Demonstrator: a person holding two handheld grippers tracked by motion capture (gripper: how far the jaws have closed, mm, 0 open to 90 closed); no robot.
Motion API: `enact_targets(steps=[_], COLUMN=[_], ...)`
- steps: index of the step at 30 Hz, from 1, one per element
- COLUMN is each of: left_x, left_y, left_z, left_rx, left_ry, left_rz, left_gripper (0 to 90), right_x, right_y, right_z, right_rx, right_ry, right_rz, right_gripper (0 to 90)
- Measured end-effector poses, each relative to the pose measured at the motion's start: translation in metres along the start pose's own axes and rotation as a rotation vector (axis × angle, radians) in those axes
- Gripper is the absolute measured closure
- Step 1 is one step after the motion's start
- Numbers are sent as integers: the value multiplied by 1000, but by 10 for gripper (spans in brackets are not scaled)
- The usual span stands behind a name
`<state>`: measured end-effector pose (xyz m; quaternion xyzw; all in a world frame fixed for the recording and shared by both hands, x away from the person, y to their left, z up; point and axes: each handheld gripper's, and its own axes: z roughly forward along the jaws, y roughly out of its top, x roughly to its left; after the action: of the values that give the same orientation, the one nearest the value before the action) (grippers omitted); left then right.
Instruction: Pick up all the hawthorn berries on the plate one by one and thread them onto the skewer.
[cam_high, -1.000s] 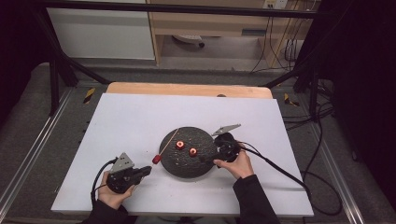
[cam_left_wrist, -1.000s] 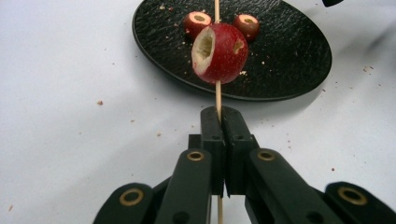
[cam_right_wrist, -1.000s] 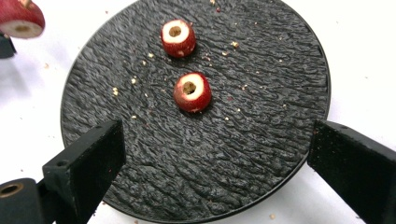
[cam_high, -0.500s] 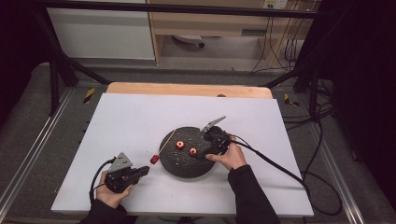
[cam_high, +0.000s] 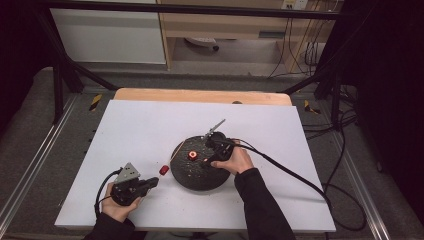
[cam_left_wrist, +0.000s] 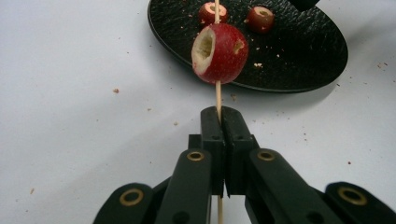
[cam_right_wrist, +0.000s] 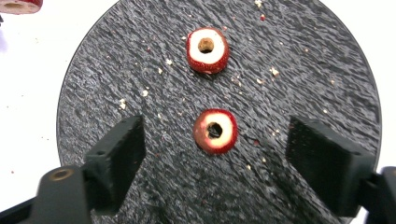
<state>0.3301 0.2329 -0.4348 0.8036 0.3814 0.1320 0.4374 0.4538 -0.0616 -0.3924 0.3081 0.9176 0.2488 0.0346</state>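
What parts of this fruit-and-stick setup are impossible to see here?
- Skewer: left gripper view, its lower end is hidden between the shut jaws, its tip cut off by the top edge.
- Plate: right gripper view, its rim is cut off by the edges.
- Fruit on the plate: high view, too small to show its hole.

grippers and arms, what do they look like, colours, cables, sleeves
Both are black handheld tools. The left claw has black jaws on black link arms with brass-coloured pivot rings. The right claw has flat rectangular black pads. A grey three-cornered plate sits on the left tool, another on the right. A black cable trails from the right one, a looped one from the left. Both sleeves are dark.
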Motion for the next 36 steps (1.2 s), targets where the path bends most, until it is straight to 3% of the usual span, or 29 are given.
enact_targets(steps=[9, 17, 36], left_x=[0, 0, 0], left_y=[0, 0, 0], left_z=[0, 0, 1], left_rx=[2, 2, 4], left_ry=[0, -3, -4], left_rz=[3, 3, 6], left_gripper=[884, 884, 884], right_x=[-3, -2, -6], right_y=[9, 14, 17], right_z=[10, 17, 24], right_rx=[90, 136, 185], right_ry=[7, 5, 24], right_rz=[-51, -107, -113], right_gripper=[382, 494, 616])
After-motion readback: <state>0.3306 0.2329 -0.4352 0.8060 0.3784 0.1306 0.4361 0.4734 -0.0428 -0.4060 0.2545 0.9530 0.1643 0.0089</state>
